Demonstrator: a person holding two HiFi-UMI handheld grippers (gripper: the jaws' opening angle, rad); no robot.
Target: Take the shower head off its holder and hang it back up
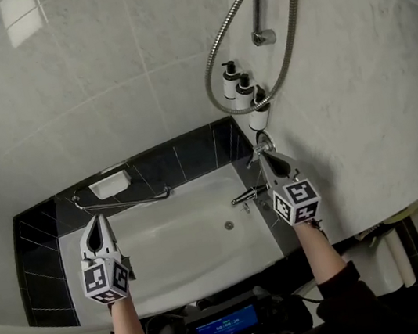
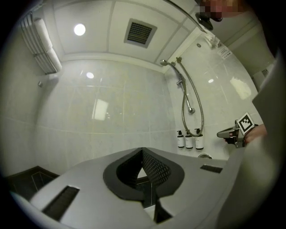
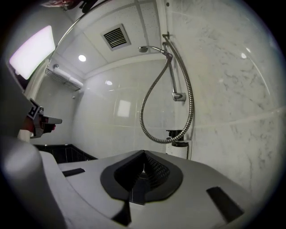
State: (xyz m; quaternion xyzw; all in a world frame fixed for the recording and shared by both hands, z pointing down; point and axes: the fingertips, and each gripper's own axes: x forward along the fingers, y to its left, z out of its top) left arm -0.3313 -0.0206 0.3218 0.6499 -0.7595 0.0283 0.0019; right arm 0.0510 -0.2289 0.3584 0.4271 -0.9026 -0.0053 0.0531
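The shower head [image 3: 144,48] hangs in its holder [image 3: 166,45] at the top of the wall rail, high above both grippers. Its metal hose [image 1: 255,75] drops in a long loop down the right wall. In the head view the head itself is cut off by the top edge. My right gripper [image 1: 264,154] is shut and empty, low by the right wall just under the hose loop. My left gripper [image 1: 95,221] is also shut and empty, out over the left part of the bathtub [image 1: 174,243]. Each gripper view shows its jaws closed together with nothing between them.
Three pump bottles [image 1: 244,91] stand on the tub's corner ledge under the hose loop. The tub tap [image 1: 247,195] sticks out by the right gripper. A grab bar [image 1: 124,202] and a soap dish [image 1: 110,184] lie along the far tub edge. A folded towel rack [image 2: 44,44] hangs high at left.
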